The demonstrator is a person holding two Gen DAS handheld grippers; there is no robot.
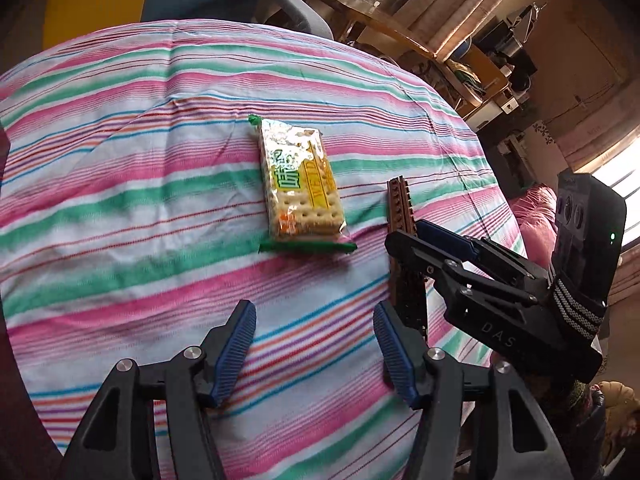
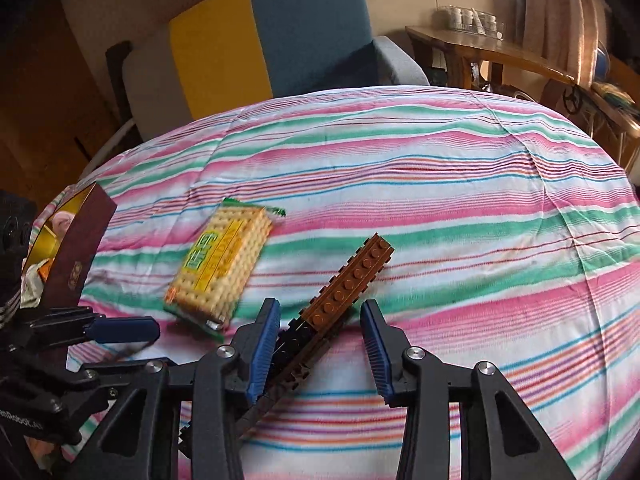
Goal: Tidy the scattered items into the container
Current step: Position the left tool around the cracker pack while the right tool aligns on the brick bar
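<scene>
A cracker packet (image 1: 301, 184) with green ends lies in the middle of the striped cloth; it also shows in the right wrist view (image 2: 220, 268). A long brown and black brick bar (image 2: 336, 296) lies to its right, and shows in the left wrist view (image 1: 404, 236). My right gripper (image 2: 320, 344) is open and straddles the bar's near part, its left pad close to the bar. It shows in the left wrist view (image 1: 420, 236) over the bar. My left gripper (image 1: 314, 348) is open and empty, short of the packet. A dark red container (image 2: 76, 260) with items inside stands at the left edge.
The striped cloth (image 1: 120, 200) covers a round table. A blue and yellow chair (image 2: 280, 40) stands behind the table. A wooden side table (image 2: 500, 56) with glassware is at the back right. The table's edge drops away on the right.
</scene>
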